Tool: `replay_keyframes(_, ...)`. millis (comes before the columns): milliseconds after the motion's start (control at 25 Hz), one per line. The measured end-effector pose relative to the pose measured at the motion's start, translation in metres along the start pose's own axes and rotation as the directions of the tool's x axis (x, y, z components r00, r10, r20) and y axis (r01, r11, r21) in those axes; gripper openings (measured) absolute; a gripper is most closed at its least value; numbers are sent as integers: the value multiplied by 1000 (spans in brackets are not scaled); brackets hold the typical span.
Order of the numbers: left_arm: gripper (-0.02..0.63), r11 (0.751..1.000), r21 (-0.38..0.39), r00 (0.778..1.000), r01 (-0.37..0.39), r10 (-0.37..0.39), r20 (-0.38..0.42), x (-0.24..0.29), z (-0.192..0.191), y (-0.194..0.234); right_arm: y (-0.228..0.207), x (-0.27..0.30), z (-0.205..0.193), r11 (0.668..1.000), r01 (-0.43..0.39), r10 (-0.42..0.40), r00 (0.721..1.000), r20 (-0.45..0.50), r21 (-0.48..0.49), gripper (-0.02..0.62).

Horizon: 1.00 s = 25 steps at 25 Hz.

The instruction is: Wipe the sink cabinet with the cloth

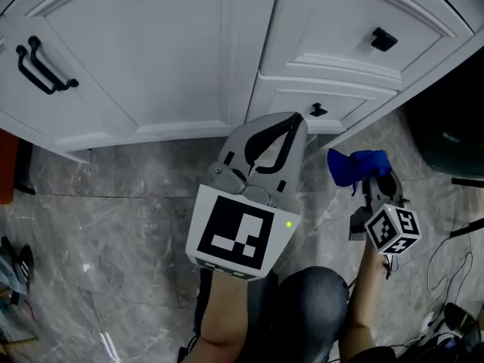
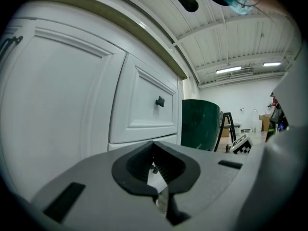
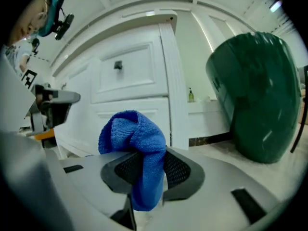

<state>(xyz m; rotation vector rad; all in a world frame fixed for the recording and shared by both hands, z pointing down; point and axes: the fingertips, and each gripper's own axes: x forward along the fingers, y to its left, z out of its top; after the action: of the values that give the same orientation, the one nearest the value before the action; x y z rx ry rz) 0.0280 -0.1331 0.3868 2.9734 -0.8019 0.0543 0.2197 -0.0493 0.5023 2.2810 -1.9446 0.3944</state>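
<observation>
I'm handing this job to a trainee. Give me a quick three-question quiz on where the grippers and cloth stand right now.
1. Fill the blank: the left gripper has its jaws together and holds ____.
2. What does the right gripper clamp? A: a sponge. B: a blue cloth. C: nothing.
3. True or false: the cloth is held clear of the sink cabinet, not pressed on it.

Key: 1 nothing; 2 B; 3 true.
</observation>
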Motion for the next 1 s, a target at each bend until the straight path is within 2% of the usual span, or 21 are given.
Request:
replay_keyframes(120,0,1000,10,1000,-10,10,-5,-3,1,2,46,-17,49,995,-90,93,993,79,-38,115)
replay_keyframes(240,0,999,24,1000,-22,22,3,-6,4,4,91,-34,86,978,-204,207,970,128,-38,115)
replay_keyframes(320,0,999,27,1000,-30,30,8,-8,6,5,111,-42,103,969,-242,245,958,147,-38,115)
replay_keyframes(400,0,999,26,999,-33,33,6,-9,6,4,118,-52,115,971,-237,238,954,183,-28,115)
replay_keyframes(520,0,999,30,999,-34,34,4,-9,8,2,116,-62,111,989,-139,146,952,268,-47,115)
replay_keyframes(600,0,999,32,999,-36,36,-2,-8,9,0,120,-56,91,990,-128,139,962,236,-64,115)
replay_keyframes(760,0,998,21,997,-63,64,-48,-4,-2,-2,133,-45,67,975,-208,218,964,151,-83,115)
replay_keyframes(880,0,995,20,993,-100,101,-53,10,-3,4,125,-42,74,977,-178,194,970,147,-114,115)
replay_keyframes(1000,0,995,14,993,-103,104,-59,20,7,6,120,-39,87,980,-158,174,975,135,-125,115)
